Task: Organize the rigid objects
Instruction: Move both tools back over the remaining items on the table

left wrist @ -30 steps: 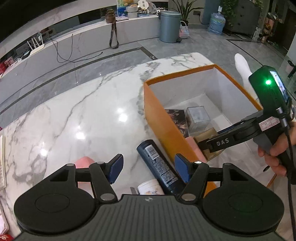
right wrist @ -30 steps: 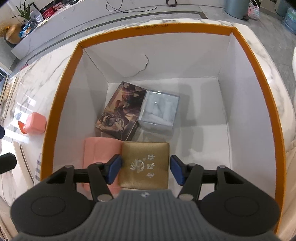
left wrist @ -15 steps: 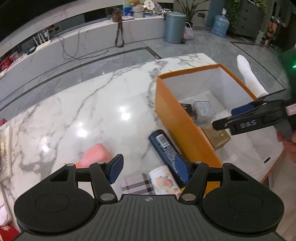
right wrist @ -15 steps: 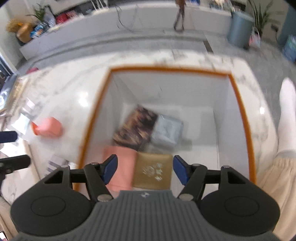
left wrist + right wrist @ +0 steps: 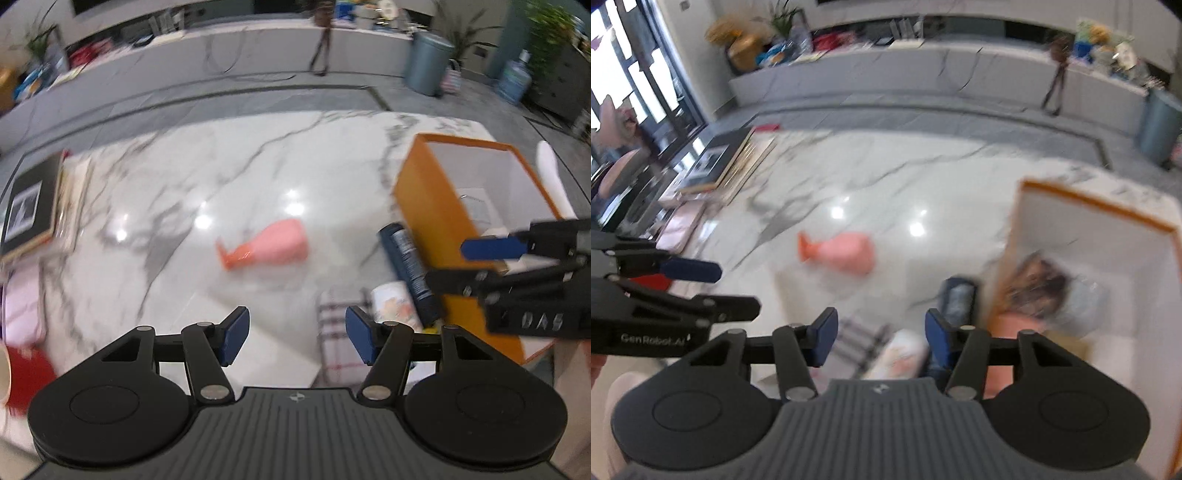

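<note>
- The right hand-held gripper point(image 5: 878, 338) has come up out of the orange box point(image 5: 424, 206) and now hangs over the loose things beside it; a second ago it hovered over a gold case inside the box.
- Its jaws are about half open and closing, with nothing pressed between the pads; a plaid item point(image 5: 860, 338) and a white cup point(image 5: 905, 354) lie on the surface below the gap.
- The left hand-held gripper point(image 5: 293, 334) has swung away from the box wall toward the open middle of the marble surface point(image 5: 221, 177). Its jaws are also half open and closing, and empty.
- I judge that one placement is finished and both hands are turning to the next pick.
- Box contents: a dark printed box point(image 5: 1034, 288), a clear case point(image 5: 1082, 295) and something pink by the near wall; blur hides the rest.
- Still outside the box: a pink bottle point(image 5: 273, 247) lying on its side mid-surface, well ahead of both grippers.
- A dark blue can point(image 5: 406, 269) lies against the box's outer wall, with the cup and plaid item just beside it toward the near edge.
- The cup and plaid item sit just ahead of the left gripper's right pad point(image 5: 358, 339), so they look like the nearest candidates.
- Books point(image 5: 33, 206) stack at the left edge, apart from the work.
</note>
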Available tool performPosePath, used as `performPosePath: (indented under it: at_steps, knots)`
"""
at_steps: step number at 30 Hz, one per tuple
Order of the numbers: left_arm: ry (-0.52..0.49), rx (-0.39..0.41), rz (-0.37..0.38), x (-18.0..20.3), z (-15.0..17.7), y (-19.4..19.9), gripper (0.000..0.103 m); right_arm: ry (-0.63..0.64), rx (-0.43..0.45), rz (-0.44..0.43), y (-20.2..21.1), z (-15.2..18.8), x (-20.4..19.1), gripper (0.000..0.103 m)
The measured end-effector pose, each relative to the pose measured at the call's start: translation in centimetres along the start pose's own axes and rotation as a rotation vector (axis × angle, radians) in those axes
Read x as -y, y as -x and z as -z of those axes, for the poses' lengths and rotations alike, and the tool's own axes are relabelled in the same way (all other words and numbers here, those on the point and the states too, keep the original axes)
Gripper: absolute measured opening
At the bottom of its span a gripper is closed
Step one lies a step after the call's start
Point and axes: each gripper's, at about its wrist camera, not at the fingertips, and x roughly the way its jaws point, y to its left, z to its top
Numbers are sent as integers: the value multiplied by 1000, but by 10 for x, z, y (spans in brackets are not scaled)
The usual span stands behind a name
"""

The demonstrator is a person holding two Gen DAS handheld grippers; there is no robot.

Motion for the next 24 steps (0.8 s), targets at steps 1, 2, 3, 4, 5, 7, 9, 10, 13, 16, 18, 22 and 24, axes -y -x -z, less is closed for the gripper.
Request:
performPosePath:
  at_steps: [1,2,3,4,5,7,9,10,13,16,18,22,24]
  knots:
    - [16,-6,-3,-5,5,-1,71,-1,-17,-8,-7,3,-7,53]
    - [33,-12,-5,-11,11,-2,71,2,-32,-15,-12,7,-12,53]
    - [47,-17,-5,-15,14,-3,71,8,-47,-19,-20,11,-18,53]
    - [65,-22,-8,-21,18,-5,71,12,-59,-17,-27,15,-23,53]
    - [84,-26,-12,-26,22,-7,71,14,-72,-12,-34,17,-27,53]
    - [113,-36,-17,-36,29,-10,71,7,-107,-14,-48,23,-34,53]
    - [133,-41,-21,-44,36,-13,71,-2,-141,-14,-60,27,-37,53]
    - [143,-45,-23,-47,38,-16,71,2,-155,-8,-67,28,-38,53]
    - [190,-52,-24,-57,44,-24,75,0,-181,21,-80,30,-41,59]
    - [269,-52,-11,-65,47,-32,81,-31,-208,41,-92,27,-39,60]
    - [319,-62,13,-69,47,-39,83,-55,-228,47,-98,27,-35,61]
    - [389,-74,30,-72,43,-55,85,-68,-236,43,-105,24,-35,62]
    - [412,-82,22,-73,40,-62,85,-62,-244,47,-111,23,-37,62]
